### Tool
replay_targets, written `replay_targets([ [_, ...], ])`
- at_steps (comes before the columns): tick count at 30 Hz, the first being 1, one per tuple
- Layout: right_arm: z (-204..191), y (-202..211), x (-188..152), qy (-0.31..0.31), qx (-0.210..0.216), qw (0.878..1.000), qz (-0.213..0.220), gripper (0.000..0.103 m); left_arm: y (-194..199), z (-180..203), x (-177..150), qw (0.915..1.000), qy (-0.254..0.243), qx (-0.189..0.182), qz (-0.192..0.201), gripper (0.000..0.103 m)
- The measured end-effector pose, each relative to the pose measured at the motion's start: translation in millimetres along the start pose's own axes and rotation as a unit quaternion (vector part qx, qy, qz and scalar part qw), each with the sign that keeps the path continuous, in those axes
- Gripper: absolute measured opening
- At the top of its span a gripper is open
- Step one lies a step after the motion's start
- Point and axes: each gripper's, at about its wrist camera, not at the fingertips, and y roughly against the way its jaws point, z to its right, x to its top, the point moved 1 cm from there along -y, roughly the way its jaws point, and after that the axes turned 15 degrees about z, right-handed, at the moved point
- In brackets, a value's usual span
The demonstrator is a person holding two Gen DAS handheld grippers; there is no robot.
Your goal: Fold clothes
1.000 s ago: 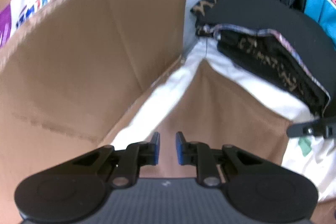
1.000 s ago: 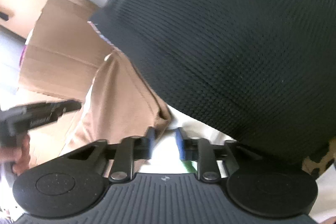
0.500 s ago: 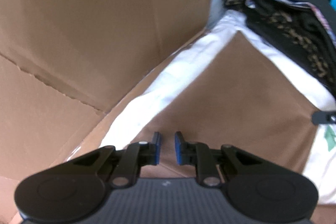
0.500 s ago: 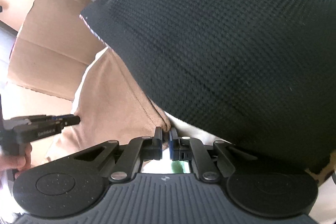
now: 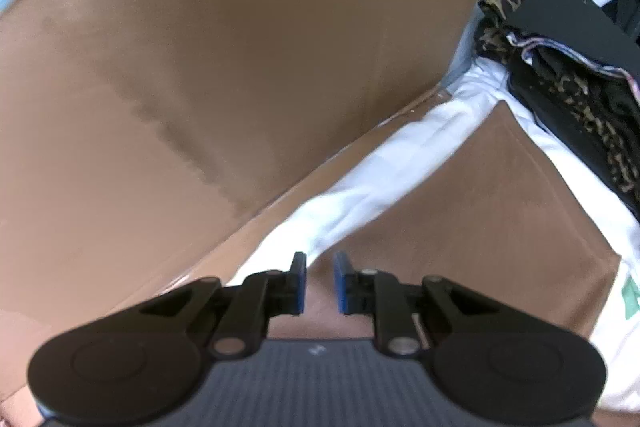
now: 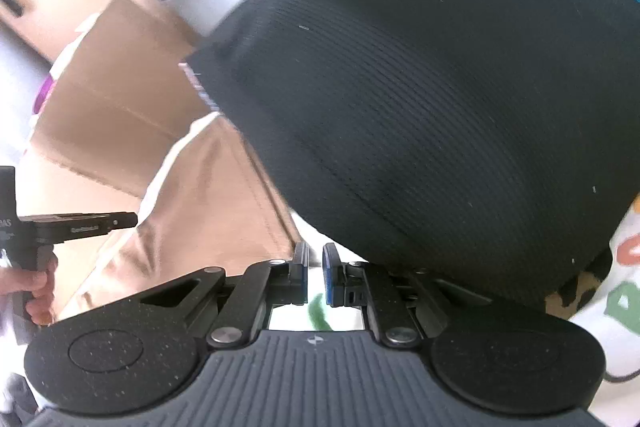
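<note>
Left wrist: tan garment (image 5: 480,207), corner toward upper right; left claw (image 5: 320,283) slightly apart, empty.

Two grippers (image 5: 320,281) (image 6: 315,275), one cardboard box (image 5: 240,67), one brown garment (image 5: 492,219).

The right gripper (image 6: 315,273) is seen with jaws opening, a narrow gap showing and nothing visibly clamped between them. A tan garment (image 6: 216,195) lies just beyond, to the left. A black ribbed garment (image 6: 420,115) fills the far right. The left gripper (image 6: 80,223) is seen at the left edge, gripped by a hand (image 6: 38,287).
</note>
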Motion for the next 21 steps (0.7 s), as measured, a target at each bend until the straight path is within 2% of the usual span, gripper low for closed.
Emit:
replay_targets([
  [4, -13.5, -16.1, 6.5, 0.022, 0.019, 1.000, 0.004, 0.007, 31.5, -31.7, -7.7, 0.9999, 0.012, 0.005, -0.004, 0.017],
  [9, -33.3, -28.1, 8.6, 0.048, 0.062, 0.997, -0.005, 0.010, 77.2, -77.0, -26.2, 0.9993, 0.011, 0.036, -0.009, 0.019],
  [12, -56.9, -43.4, 6.5, 0.070, 0.084, 0.994, -0.012, 0.024, 106.5, -106.3, -46.3, 0.9975, 0.026, 0.065, -0.015, 0.020],
  [15, -66.4, -49.9, -2.3, 0.088, 0.091, 0.991, -0.035, 0.028, 133.2, -134.3, -76.0, 0.9930, 0.055, 0.102, -0.025, 0.020],
  [19, -54.4, -25.9, -27.9, 0.119, 0.083, 0.988, -0.055, 0.029, 167.0, -155.1, -112.8, 0.9870, 0.077, 0.136, -0.038, 0.020],
  [21, -62.7, -44.5, -36.4, 0.139, 0.076, 0.985, -0.066, 0.029, 183.0, -163.4, -128.1, 0.9840, 0.090, 0.147, -0.044, 0.020],
])
